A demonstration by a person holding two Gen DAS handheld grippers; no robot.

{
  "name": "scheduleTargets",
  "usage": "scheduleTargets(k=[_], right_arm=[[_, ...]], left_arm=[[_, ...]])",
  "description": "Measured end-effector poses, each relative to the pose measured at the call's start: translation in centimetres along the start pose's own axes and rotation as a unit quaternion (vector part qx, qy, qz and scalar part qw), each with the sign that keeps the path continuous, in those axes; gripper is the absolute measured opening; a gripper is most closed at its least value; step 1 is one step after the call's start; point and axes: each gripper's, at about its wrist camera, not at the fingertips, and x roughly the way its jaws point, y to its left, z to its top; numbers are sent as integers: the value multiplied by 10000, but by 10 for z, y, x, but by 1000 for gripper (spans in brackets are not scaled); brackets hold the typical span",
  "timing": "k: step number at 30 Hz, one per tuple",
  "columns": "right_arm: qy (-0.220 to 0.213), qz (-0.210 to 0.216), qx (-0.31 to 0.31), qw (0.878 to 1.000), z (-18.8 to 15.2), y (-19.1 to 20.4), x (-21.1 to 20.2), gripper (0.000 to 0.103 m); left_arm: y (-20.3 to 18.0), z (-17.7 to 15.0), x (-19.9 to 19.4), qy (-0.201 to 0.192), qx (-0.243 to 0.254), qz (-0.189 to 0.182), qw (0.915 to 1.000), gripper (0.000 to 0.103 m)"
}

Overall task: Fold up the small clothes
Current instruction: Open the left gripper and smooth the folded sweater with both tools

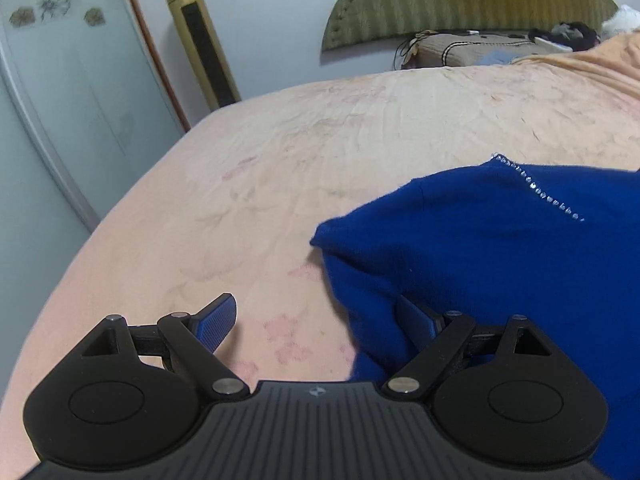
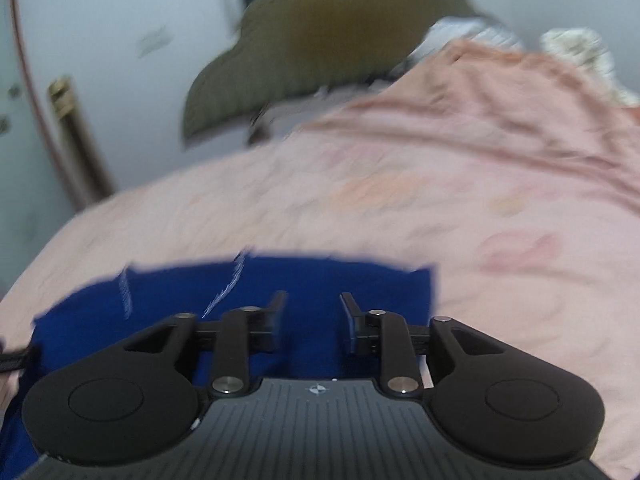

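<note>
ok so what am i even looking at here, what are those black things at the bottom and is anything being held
These are two pictures from small cameras, one mounted on each of two hand-held grabbers that a person carries to fold clothes. The black shapes at the bottom of each picture are the grabber itself, seen from behind its two fingers.

One picture looks along the left gripper. Its jaws stand wide apart and pinch nothing, though its right finger lies against the edge of the blue garment.

The other, blurrier picture looks along the right gripper. Its jaws are partly apart over the same blue garment, and no cloth seems to be pinched between them.

The garment, trimmed with a line of small shiny stones, lies on a bed with a pink sheet. Behind are a green headboard and a gold tower fan.
</note>
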Motion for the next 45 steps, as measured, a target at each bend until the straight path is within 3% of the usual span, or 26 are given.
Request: scheduleTargets(k=[2,5,9,10,12,22,27,30,35,45], right_arm=[[365,-230,41,9991,-5,-3,16,42],[146,-414,177,9989,-12,-2,4,48],[74,-108,-293,9995,-25,19,-11,80],[181,-111,-430,9988,-28,21,-10,82],[393,-341,-561,9971,-33,24,-6,79],[-292,-268,-573,9976,-64,25,-76,84],[-315,-268,-69,9991,-100,6,-107,87],[-234,101,216,9994,-120,10,-117,87],[-600,139,-400,9973,-131,39,-132,89],[-747,268,-620,9949,-137,50,-138,90]], left_arm=[[1,-3,-9,-74,-43,-171,9998,88],[-2,-11,-16,-43,58,-155,9999,88],[-3,-20,-21,75,20,-233,9997,88],[-2,-21,-23,103,-12,-262,9996,88],[1,-25,-28,110,-58,-345,9993,88],[5,-51,-65,92,-63,-549,9984,88],[-4,-76,-95,100,-132,-985,9950,88],[-18,-86,-109,133,-77,-1247,9921,88],[-39,-93,-128,41,136,-1457,9892,88],[-47,-105,-133,157,95,-1611,9868,88]])
